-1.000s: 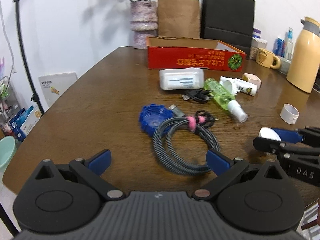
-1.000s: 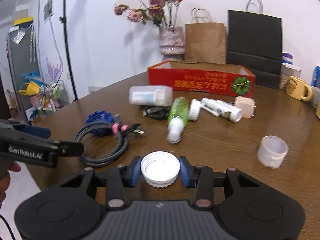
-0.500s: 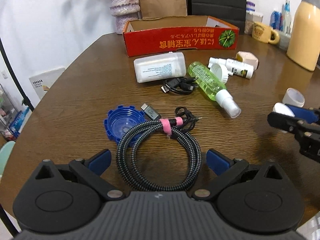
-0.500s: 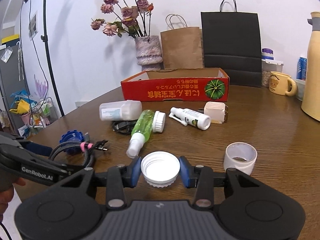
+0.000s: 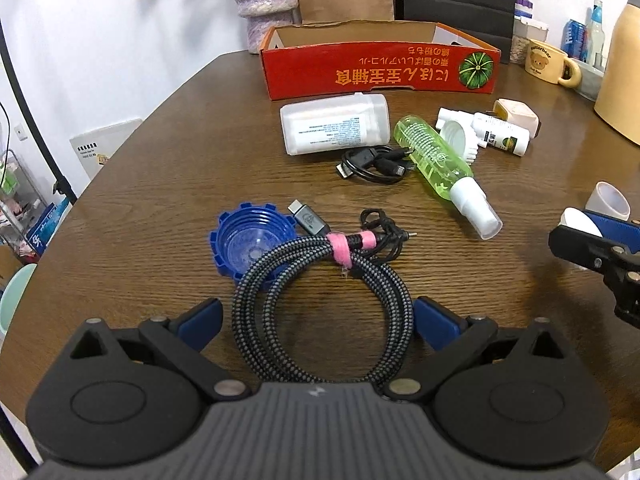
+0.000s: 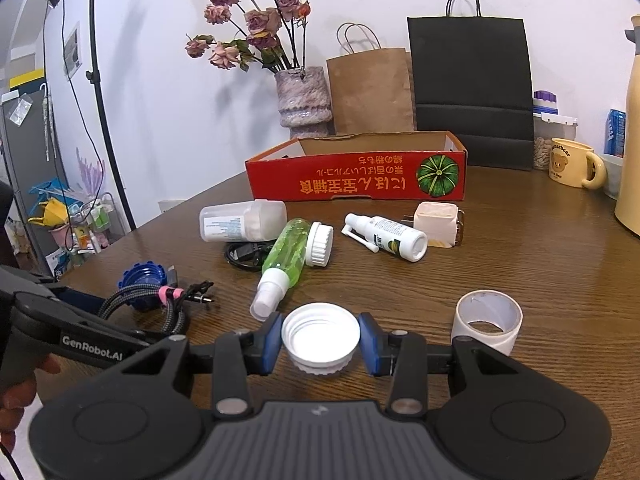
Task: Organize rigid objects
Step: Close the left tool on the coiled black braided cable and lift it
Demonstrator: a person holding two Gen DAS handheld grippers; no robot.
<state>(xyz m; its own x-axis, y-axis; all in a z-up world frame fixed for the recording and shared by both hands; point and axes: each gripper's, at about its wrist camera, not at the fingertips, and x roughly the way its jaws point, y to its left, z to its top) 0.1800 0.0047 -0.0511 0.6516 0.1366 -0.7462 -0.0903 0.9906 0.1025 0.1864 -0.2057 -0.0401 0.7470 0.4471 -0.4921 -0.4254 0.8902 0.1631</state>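
Note:
My right gripper [image 6: 320, 340] is shut on a white screw cap [image 6: 320, 334], hollow side up, held above the wooden table; it also shows at the right edge of the left wrist view. My left gripper [image 5: 316, 318] is open, its blue pads on either side of a coiled braided cable [image 5: 320, 312] with a pink tie. A blue cap [image 5: 250, 240] lies beside the coil. Farther off lie a clear white jar [image 5: 334, 124], a green spray bottle [image 5: 440, 164], a small white spray bottle [image 6: 386, 236], a white lid [image 6: 319, 244] and a pink plug [image 6: 438, 222]. A red cardboard box [image 6: 356, 182] stands open behind them.
A white tape roll [image 6: 486, 320] sits right of the held cap. A black cable [image 5: 374, 164] lies by the jar. At the table's back stand a vase [image 6: 304, 100], paper bags [image 6: 470, 88], a yellow mug [image 6: 572, 162] and a cream jug [image 5: 620, 76].
Both grippers have shifted across the table; the left one now tilts lower, with the braided cable between its fingers instead of ahead of them. The white cap stays gripped.

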